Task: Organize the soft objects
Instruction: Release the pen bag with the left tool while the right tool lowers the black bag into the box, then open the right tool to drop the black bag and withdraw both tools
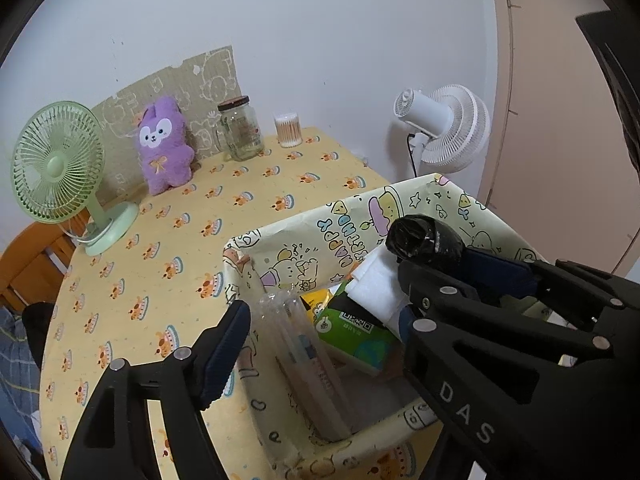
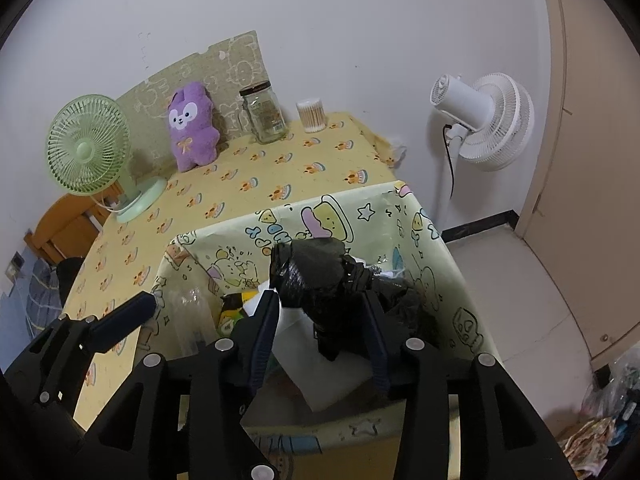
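Observation:
A cartoon-printed storage box (image 1: 280, 236) (image 2: 360, 204) stands at the near edge of the yellow table. My right gripper (image 2: 320, 304) (image 1: 424, 256) is shut on a black plastic roll (image 2: 316, 268) (image 1: 424, 236) and holds it over the box. My left gripper (image 1: 316, 320) is open over the box's left side; one finger (image 2: 124, 320) shows in the right wrist view. Inside lie a white folded cloth (image 1: 380, 284), a green tissue pack (image 1: 356, 332) and a clear plastic package (image 1: 296, 344). A purple plush bunny (image 1: 164, 144) (image 2: 192, 128) leans on the back wall.
A green desk fan (image 1: 60, 168) (image 2: 90, 148) stands at the table's left. A glass jar (image 1: 240, 128) (image 2: 266, 112) and a cotton swab tub (image 1: 288, 130) (image 2: 312, 114) stand at the back. A white floor fan (image 1: 448, 128) (image 2: 488, 120) stands right of the table.

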Motion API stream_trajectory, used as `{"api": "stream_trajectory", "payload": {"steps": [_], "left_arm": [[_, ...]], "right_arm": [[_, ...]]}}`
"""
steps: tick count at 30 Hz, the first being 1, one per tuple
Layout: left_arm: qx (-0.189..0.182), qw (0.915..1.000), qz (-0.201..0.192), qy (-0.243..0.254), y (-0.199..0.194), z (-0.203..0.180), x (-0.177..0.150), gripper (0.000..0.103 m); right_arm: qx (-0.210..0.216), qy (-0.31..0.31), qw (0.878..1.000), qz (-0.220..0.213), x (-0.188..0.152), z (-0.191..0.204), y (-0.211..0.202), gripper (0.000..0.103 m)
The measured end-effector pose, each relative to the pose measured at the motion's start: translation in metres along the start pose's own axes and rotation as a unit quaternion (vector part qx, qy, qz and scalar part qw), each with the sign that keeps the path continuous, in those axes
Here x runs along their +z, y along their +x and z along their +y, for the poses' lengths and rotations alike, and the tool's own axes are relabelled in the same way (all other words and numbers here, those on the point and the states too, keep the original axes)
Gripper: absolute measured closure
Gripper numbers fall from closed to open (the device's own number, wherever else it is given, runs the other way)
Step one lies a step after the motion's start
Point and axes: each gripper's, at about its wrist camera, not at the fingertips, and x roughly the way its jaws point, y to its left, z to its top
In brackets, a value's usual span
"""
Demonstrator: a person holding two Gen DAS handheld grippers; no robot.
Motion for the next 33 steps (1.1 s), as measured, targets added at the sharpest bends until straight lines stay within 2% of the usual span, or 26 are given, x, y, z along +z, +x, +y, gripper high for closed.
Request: {"api": "stream_trajectory", "payload": {"steps": [2,4,6,13,17,33], "left_arm": [[0.015,0.9999,-0.005,0.000,-0.004,0.000,-0.001,0.016],[0.020,0.9998,-0.009,-0.002,-0.007,0.002,-0.004,0.015],[0.009,0.9999,-0.010,-0.010,-0.011,0.006,-0.005,0.013],[-0.001,0.9993,-0.023,-0.029,-0.025,0.017,-0.011,0.012],[-0.005,0.9989,-0.028,-0.037,-0.032,0.023,-0.013,0.012],[0.002,0.9959,-0.066,-0.061,-0.076,0.052,-0.025,0.012]], "right_arm": [[-0.001,-0.004,1.000,-0.004,-0.002,0.001,-0.006,0.054],[0.001,-0.006,1.000,-0.011,-0.004,0.003,-0.012,0.047],[0.012,-0.005,1.000,-0.018,-0.006,0.005,-0.018,0.031],[0.012,-0.015,0.999,-0.032,-0.011,0.019,-0.034,0.030],[0.008,-0.023,0.999,-0.040,-0.014,0.026,-0.042,0.025],[-0.009,-0.042,0.996,-0.079,-0.018,0.060,-0.079,0.017]]}}
